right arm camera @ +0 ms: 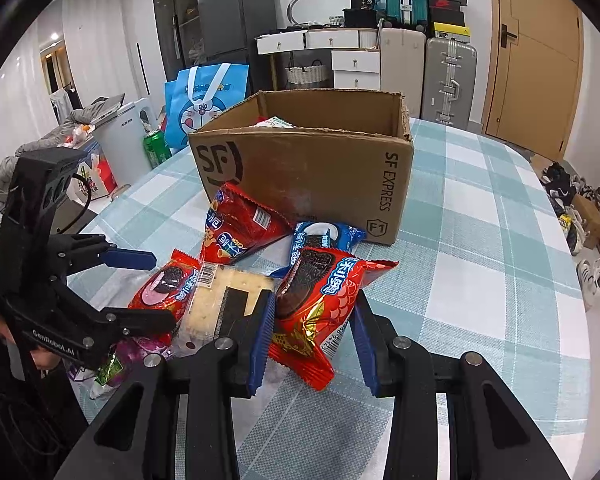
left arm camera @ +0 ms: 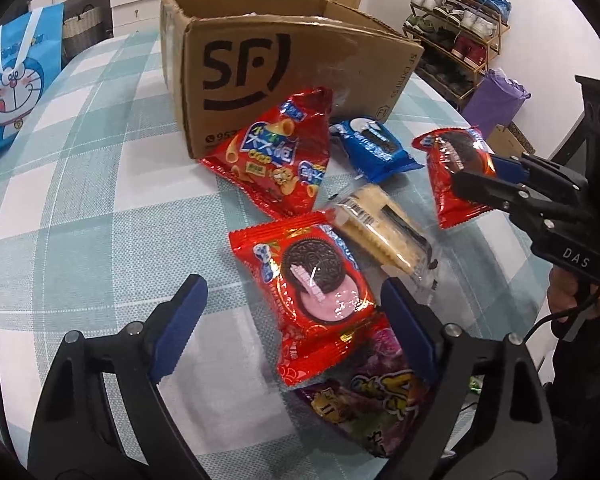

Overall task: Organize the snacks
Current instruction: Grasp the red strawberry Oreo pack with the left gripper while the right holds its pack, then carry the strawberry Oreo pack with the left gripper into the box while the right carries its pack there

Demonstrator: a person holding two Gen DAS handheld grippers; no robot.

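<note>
A: Where were the snacks?

B: Scattered on the checked tabletop (right arm camera: pixel 480 240) in front of the open SF cardboard box (right arm camera: pixel 312 168). The right gripper (right arm camera: pixel 312 332) had a red Oreo packet (right arm camera: pixel 320 304) pinched between its blue pads, tilted up off the cloth, its fingers closed in against both sides.

A: And the left one?

B: The left gripper (left arm camera: pixel 294 300) stood wide apart, its fingers on either side of a second red Oreo packet (left arm camera: pixel 312 300) lying flat, touching nothing I could make out. That packet overlapped a purple candy bag (left arm camera: pixel 376 400) nearer the camera.

A: What lay between the two packets?

B: A clear-wrapped stack of crackers (left arm camera: pixel 384 232). Beyond it, a blue Oreo packet (left arm camera: pixel 372 148) and a red biscuit-stick bag (left arm camera: pixel 276 160) rested near the box's front, the red bag leaning against it.

A: Anything in the box?

B: Something pale showed over the rim; I couldn't tell what. A blue Doraemon bag (right arm camera: pixel 204 104) and a green can (right arm camera: pixel 156 148) stood farther off.
</note>
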